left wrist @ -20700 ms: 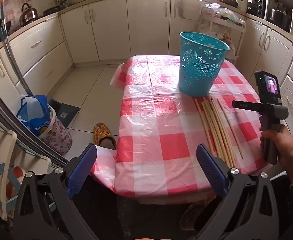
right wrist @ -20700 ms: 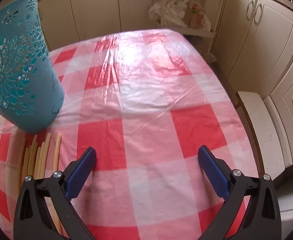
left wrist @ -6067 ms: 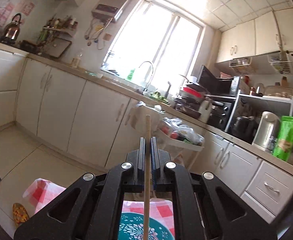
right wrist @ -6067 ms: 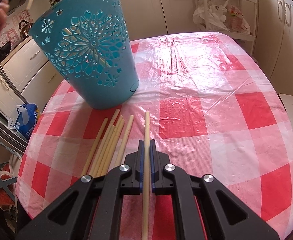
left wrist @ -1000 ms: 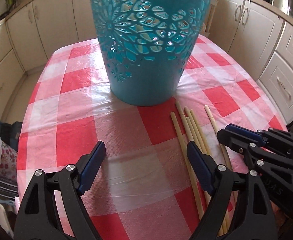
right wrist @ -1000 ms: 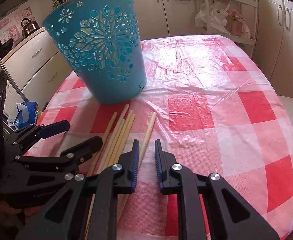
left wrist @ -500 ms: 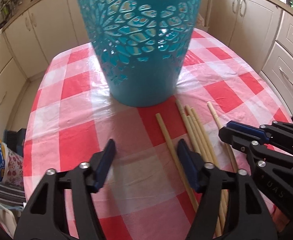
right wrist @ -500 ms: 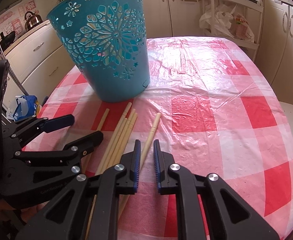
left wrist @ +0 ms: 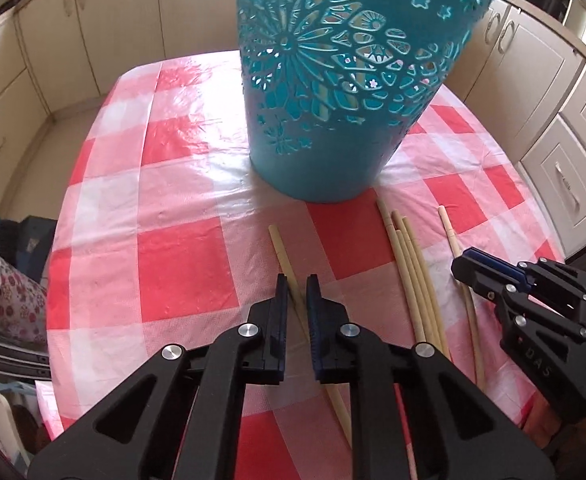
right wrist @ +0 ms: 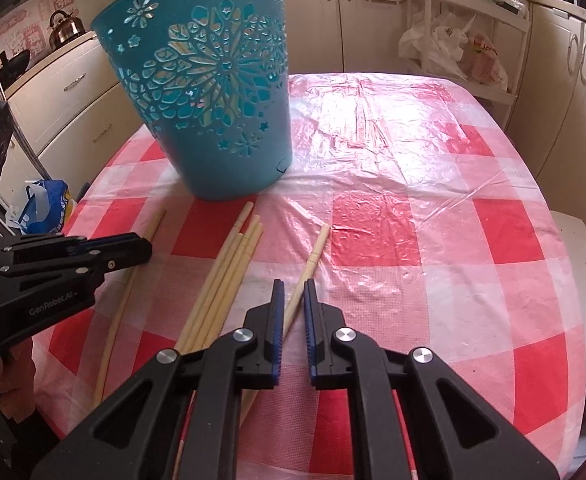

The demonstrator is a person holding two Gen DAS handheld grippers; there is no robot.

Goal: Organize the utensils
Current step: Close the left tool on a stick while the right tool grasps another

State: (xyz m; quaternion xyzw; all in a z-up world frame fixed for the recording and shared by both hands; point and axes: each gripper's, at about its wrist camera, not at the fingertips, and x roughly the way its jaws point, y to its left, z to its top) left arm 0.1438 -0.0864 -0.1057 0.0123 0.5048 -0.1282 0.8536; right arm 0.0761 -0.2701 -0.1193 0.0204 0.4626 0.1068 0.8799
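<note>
A teal cut-out basket (left wrist: 345, 80) stands on the red-and-white checked table (left wrist: 181, 264); it also shows in the right wrist view (right wrist: 217, 92). Several long wooden chopsticks lie in front of it. My left gripper (left wrist: 296, 292) has its jaws nearly closed around one lone chopstick (left wrist: 283, 252) lying on the cloth. My right gripper (right wrist: 291, 296) has its jaws nearly closed around another lone chopstick (right wrist: 313, 256). A bundle of chopsticks (right wrist: 229, 272) lies between the two. A few chopsticks show through the basket's holes.
Cream kitchen cabinets (right wrist: 565, 92) ring the table. A white rack with plastic bags (right wrist: 453, 48) stands behind the table. A blue bag (right wrist: 45, 204) sits on the floor at the left. The table's edges drop off at left and right.
My left gripper's jaws have closed from wide open down to a narrow gap around the leftmost chopstick, which has shifted left away from the bundle. My right gripper has moved a little forward.
</note>
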